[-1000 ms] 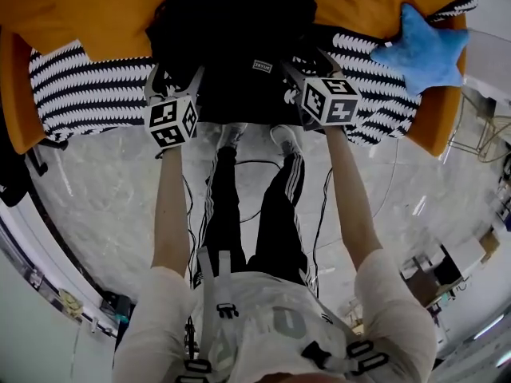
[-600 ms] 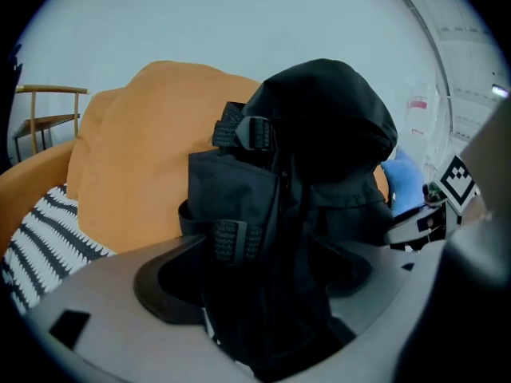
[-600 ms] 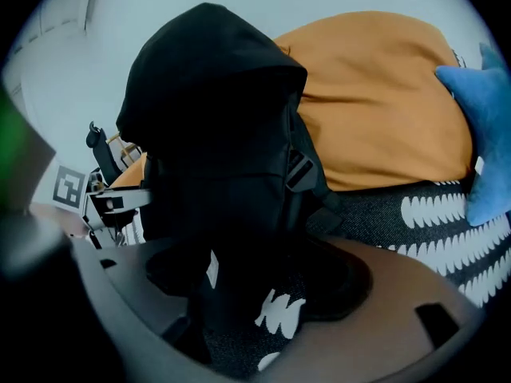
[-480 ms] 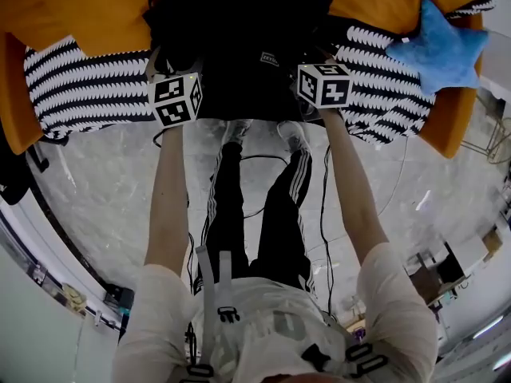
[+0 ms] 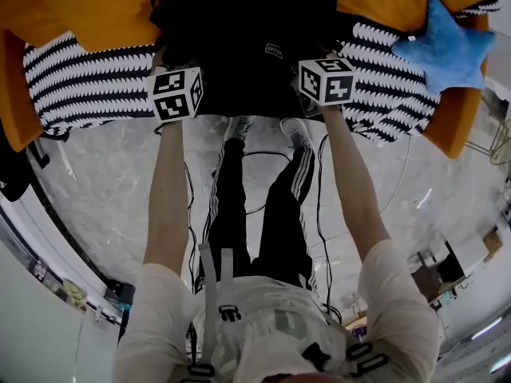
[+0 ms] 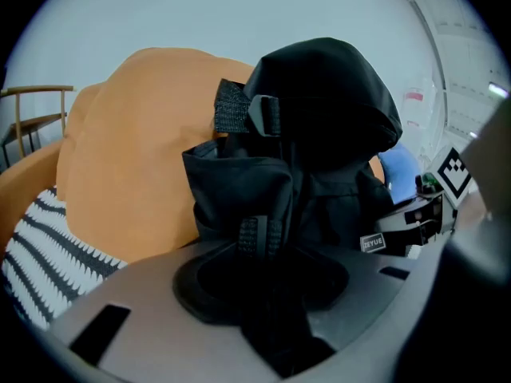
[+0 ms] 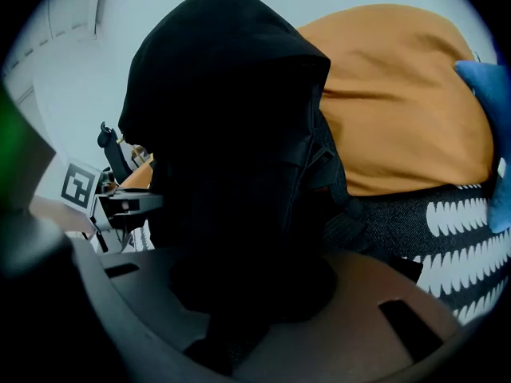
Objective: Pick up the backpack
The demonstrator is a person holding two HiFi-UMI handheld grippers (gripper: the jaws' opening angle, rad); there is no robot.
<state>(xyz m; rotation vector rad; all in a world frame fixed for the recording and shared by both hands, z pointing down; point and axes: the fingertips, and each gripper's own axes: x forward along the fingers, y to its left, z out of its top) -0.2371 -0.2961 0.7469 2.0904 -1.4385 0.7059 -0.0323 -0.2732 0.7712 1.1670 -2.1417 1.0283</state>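
Observation:
A black backpack [image 5: 239, 22] stands upright on an orange sofa [image 5: 80, 10], leaning on its back cushion. My left gripper [image 5: 169, 61] is at the pack's left lower side. In the left gripper view its jaws are closing, with a fold of black fabric and a webbing strap [image 6: 259, 236] pinched between them. My right gripper [image 5: 316, 54] is at the pack's right lower side. In the right gripper view its jaws [image 7: 239, 282] are closing too, dark backpack [image 7: 223, 134] fabric filling the gap. Both sets of fingertips are hidden in the black cloth in the head view.
A black-and-white striped blanket [image 5: 88, 86] covers the sofa seat. A blue star-shaped cushion [image 5: 447, 46] lies at the sofa's right end. The person's legs and some cables [image 5: 319, 182] are on the marble floor in front of the sofa.
Both grippers have sunk onto the backpack's sides. Their jaws, spread wide a second ago, have drawn together on the black fabric.

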